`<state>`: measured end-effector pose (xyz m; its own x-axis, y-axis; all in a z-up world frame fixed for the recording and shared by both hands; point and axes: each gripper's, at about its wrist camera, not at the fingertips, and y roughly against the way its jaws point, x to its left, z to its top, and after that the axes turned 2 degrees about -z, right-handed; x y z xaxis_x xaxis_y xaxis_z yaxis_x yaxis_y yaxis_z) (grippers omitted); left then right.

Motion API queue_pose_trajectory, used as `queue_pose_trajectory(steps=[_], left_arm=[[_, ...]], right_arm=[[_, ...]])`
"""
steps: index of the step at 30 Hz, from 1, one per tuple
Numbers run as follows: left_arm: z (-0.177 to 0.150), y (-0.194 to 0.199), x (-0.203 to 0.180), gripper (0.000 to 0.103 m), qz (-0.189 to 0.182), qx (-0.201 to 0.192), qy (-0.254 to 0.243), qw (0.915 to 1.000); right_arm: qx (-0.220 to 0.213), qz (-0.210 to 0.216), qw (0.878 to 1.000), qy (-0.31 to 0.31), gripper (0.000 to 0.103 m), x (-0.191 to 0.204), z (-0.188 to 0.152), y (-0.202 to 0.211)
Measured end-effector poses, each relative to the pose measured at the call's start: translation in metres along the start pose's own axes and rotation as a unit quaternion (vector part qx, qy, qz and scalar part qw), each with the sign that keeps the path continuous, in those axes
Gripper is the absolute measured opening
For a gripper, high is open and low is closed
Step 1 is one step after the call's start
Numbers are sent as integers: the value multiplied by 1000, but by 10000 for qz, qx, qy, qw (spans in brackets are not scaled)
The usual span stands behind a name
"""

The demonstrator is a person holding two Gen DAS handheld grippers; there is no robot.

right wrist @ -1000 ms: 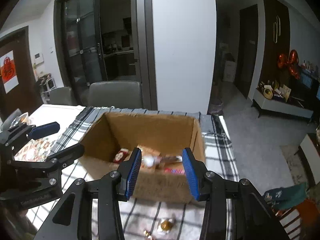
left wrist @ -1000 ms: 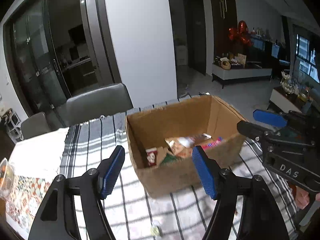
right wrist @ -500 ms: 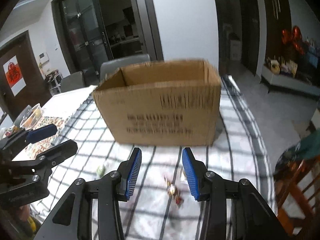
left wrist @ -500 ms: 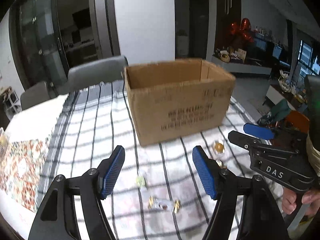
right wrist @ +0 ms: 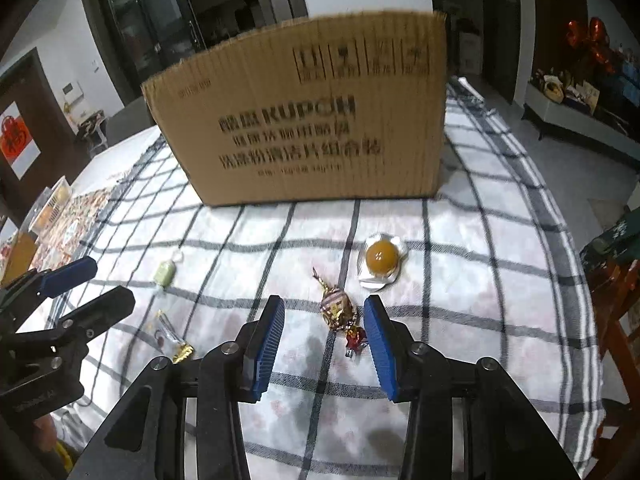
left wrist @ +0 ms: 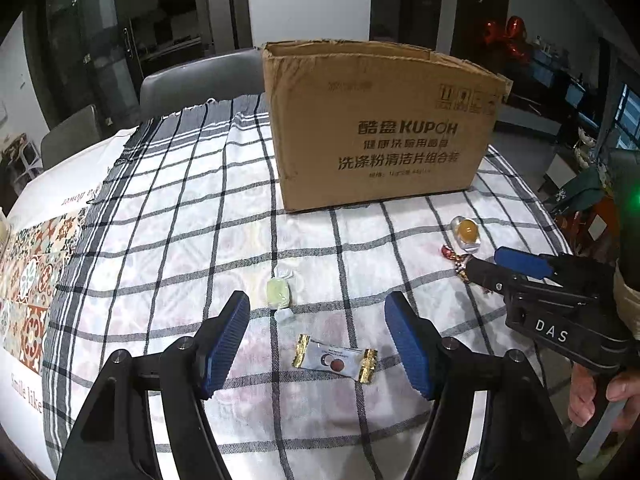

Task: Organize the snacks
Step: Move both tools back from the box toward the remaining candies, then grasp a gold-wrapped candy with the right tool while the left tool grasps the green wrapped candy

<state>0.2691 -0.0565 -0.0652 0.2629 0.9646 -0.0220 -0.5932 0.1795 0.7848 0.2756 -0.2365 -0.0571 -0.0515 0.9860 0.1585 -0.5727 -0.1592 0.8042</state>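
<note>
Both grippers have come down from a second ago: then they looked down into the open cardboard box (left wrist: 380, 128) at the packets inside, and now they sit low over the checked tablecloth (left wrist: 180, 208), facing the box's printed front wall, its inside out of sight. The box stands upright at the far side of the cloth.

The left gripper (left wrist: 318, 338) has its blue-padded fingers spread with nothing between them. Just beyond and below the gap lies a white sachet with gold ends (left wrist: 335, 360), flat on the cloth. A little further on lies a pale green wrapped sweet (left wrist: 278, 293).

The right gripper (right wrist: 325, 338) has its fingers narrower but apart, gripping nothing. A gold-and-red foil-wrapped sweet (right wrist: 339, 308) lies on the cloth just ahead of the gap, close to the right-hand pad; whether it touches the pad cannot be told. Just past it sits a round orange jelly in a clear cup (right wrist: 382, 258), between the foil sweet and the box.

Nothing lies between the sweets and the grippers. A grey chair (left wrist: 196, 80) stands behind the table, and a patterned mat (left wrist: 36, 252) lies at the left edge. A hand (left wrist: 600, 392) holds the right gripper's handle
</note>
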Motion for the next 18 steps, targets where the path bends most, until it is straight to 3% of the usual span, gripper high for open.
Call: queue_pose_trajectory(steps=[13,18], left_arm=[[2,-15,10,69,49,105,135,9998],[2,-16,18,69,104,75,175,9998]], right_arm=[[203,-180,9995,162,24,3,4,-22],[183,-352,9986,357,22,10,4,-23]])
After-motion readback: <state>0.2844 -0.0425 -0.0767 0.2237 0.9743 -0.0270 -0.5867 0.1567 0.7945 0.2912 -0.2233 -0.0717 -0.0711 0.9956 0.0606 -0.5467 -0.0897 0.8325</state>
